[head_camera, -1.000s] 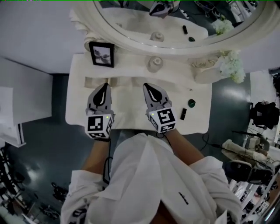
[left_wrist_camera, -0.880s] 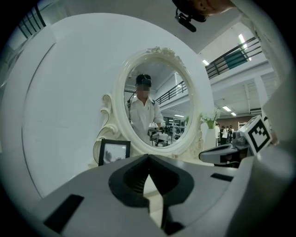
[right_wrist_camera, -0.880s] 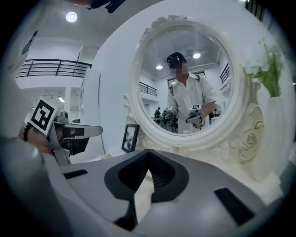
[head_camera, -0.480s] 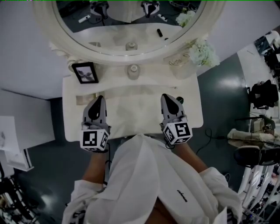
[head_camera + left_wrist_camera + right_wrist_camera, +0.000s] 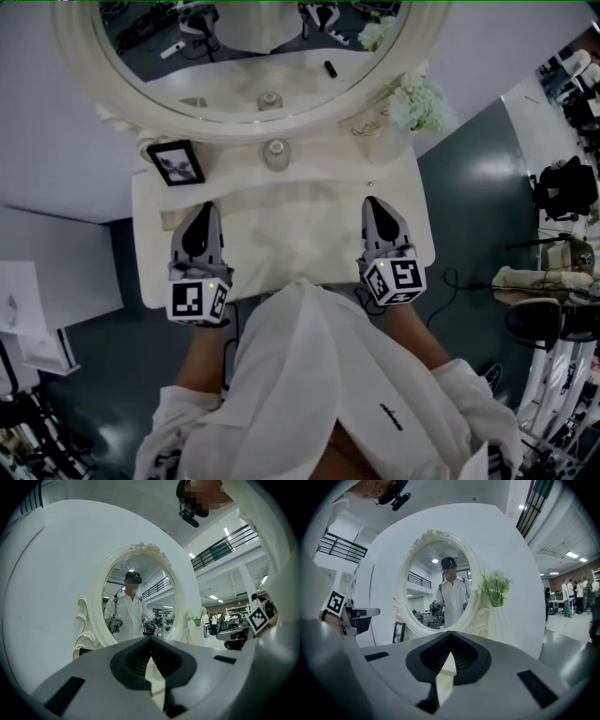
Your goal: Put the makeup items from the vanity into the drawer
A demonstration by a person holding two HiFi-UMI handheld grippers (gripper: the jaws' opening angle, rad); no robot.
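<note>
Over the surface [image 5: 281, 225], only head view is showing the jar [image 5: 276, 153]; left hand-held gripper [image 5: 204, 210] and right hand-held gripper [image 5: 373, 203] are staying closed, empty, spreading wider.

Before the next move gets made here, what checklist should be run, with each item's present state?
1. Left claw empty: ok, jaws together, nothing between them.
2. Right claw empty: ok, jaws together, nothing between them.
3. Makeup items located on the vanity: cannot tell, none shows on its top in the head view.
4. Drawer open: cannot tell, the vanity's front is hidden under the person's shirt.
5. Photo frame and small jar clear of both claws: ok, they stand at the back, apart from them.
</note>
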